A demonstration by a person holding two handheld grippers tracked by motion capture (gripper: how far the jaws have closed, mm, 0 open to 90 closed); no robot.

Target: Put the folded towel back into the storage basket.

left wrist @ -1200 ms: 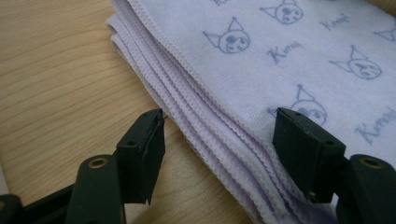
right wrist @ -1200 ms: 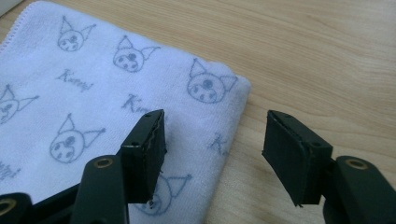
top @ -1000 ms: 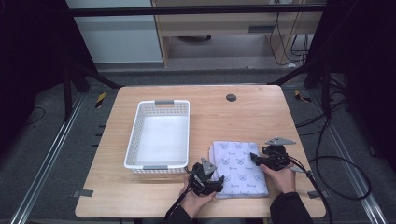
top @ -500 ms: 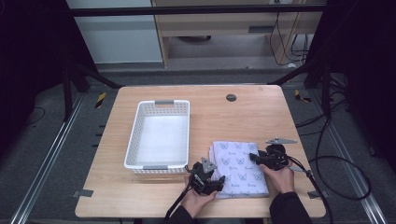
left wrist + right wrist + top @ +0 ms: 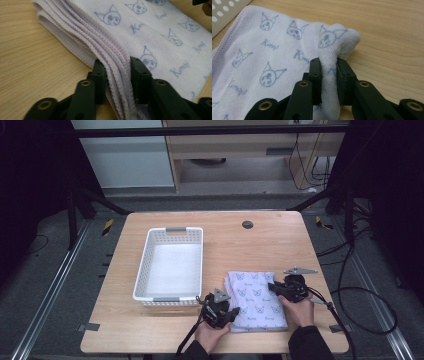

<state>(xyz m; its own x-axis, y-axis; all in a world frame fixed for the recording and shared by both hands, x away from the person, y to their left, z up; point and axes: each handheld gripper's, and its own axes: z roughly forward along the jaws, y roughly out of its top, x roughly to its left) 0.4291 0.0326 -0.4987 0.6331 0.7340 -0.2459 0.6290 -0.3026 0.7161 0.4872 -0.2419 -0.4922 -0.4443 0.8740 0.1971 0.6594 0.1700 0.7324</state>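
In the high view, a folded lilac towel printed with small cat faces lies on the wooden counter, near its front edge and just right of a white perforated basket. The left gripper sits at the towel's near left corner and the right gripper at its right edge, each held in a hand coming up from the bottom of the frame, with cables trailing back from both. In the left gripper view, the left gripper has its black fingers pinched on the stacked, stitched edges of the towel, the layers bunched between the pads; its fingers have just been closing. In the right gripper view, the right gripper clamps a raised fold of the towel near its corner, the cloth squeezed thin between the fingers, which have also just closed. A piece of the basket shows at the upper left there.
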